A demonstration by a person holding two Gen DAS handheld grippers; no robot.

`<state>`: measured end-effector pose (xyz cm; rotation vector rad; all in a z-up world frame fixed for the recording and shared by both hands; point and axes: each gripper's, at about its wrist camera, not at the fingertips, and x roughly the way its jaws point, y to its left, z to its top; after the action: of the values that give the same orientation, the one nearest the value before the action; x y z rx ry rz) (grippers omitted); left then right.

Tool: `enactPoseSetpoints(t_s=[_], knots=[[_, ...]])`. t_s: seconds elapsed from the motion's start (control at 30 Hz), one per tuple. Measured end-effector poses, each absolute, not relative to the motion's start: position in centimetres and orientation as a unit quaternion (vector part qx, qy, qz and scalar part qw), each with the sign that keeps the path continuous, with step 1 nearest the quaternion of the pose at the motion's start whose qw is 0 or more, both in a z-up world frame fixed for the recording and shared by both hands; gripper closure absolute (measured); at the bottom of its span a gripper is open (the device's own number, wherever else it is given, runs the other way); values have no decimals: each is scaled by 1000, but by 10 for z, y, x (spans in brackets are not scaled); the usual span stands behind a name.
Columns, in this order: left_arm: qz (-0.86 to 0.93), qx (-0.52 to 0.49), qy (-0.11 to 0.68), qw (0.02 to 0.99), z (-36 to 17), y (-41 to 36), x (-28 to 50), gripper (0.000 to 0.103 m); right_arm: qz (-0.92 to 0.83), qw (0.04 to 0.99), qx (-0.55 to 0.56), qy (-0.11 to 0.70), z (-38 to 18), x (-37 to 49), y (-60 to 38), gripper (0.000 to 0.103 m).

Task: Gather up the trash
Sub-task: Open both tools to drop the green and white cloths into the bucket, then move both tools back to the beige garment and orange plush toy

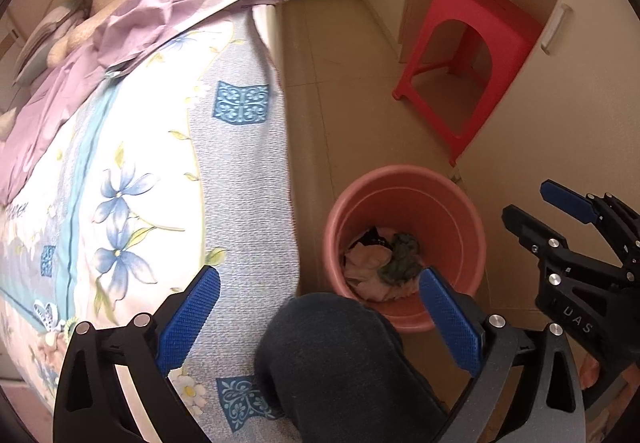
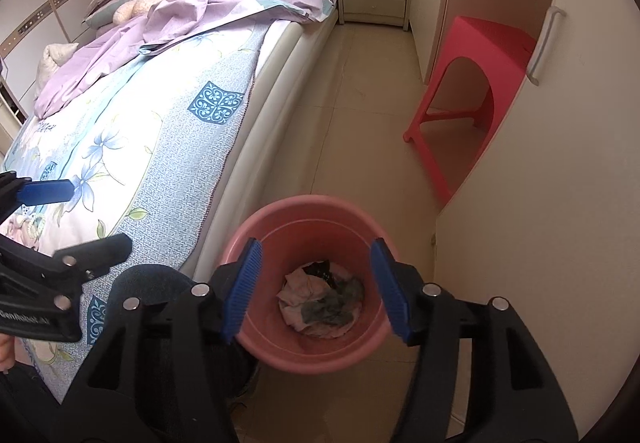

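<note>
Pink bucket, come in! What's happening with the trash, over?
Left gripper open, empty. Right gripper open, empty, over round pink plastic bucket. Crumpled pale and dark trash lies in the bucket's bottom. Nothing in the way, over.

A tiled floor [image 2: 360, 91] carries a pink bin [image 2: 372, 353] at lower centre, a red stool [image 2: 496, 43] at right, and a bed [image 2: 256, 131] at left.

bin [image 2: 280, 227]: smooth pink plastic, kinda matt | trash [image 2: 320, 303]: crumpled cloth/paper | bedspread [image 2: 168, 147]: woven printed cloth | stool [image 2: 496, 43]: glossy red plastic | floor [image 2: 360, 123]: smooth tile | claw pads [image 2: 242, 289]: ribbed blue rubbery
</note>
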<state>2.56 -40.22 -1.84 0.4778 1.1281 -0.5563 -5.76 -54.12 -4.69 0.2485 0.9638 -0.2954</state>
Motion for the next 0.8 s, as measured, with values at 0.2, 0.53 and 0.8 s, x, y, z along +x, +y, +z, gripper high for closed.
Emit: enactPoseSetpoints(t_s=[0.2,0.53,0.8], knots=[[-223,196,521,800,-10,-367,32,5,-132,871,112,461,-45,-47,-524,47],[-163,154,526,821,-4,-299,35,5,-72,883,98,454,-34,-20,-475,40],[-113,100,536,831,-1,-235,37,5,-12,892,74,445,-16,-1,-418,38]])
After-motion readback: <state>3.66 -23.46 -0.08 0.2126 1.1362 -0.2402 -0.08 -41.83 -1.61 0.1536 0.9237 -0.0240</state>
